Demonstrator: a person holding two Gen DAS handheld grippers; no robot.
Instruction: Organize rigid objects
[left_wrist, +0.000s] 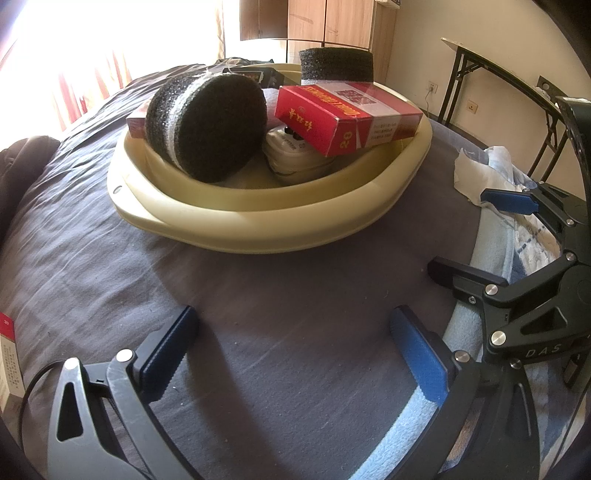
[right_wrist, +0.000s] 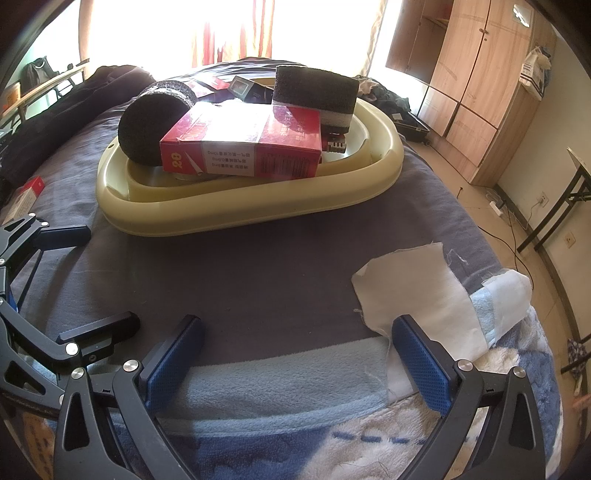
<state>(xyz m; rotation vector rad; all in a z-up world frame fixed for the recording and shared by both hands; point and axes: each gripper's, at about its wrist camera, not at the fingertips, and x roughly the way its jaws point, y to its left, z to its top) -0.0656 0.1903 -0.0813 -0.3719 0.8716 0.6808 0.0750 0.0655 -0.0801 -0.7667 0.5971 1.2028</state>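
A cream plastic basin (left_wrist: 258, 221) (right_wrist: 258, 210) sits on a grey bedsheet. It holds a round black foam disc (left_wrist: 210, 129) (right_wrist: 147, 122), a red carton (left_wrist: 343, 114) (right_wrist: 243, 147), a black foam block (left_wrist: 336, 64) (right_wrist: 314, 92), a white plug adapter (left_wrist: 295, 158) and small dark boxes at the back. My left gripper (left_wrist: 295, 347) is open and empty over the sheet in front of the basin. My right gripper (right_wrist: 295, 354) is open and empty above a light blue towel edge; it also shows in the left wrist view (left_wrist: 476, 236).
A red and white carton (right_wrist: 26, 195) (left_wrist: 9, 362) lies on the sheet at the left. A white cloth (right_wrist: 417, 295) and a blue patterned blanket (right_wrist: 369, 443) lie at the bed's right edge. A wooden wardrobe (right_wrist: 480, 85) and a folding table (right_wrist: 576, 184) stand beyond.
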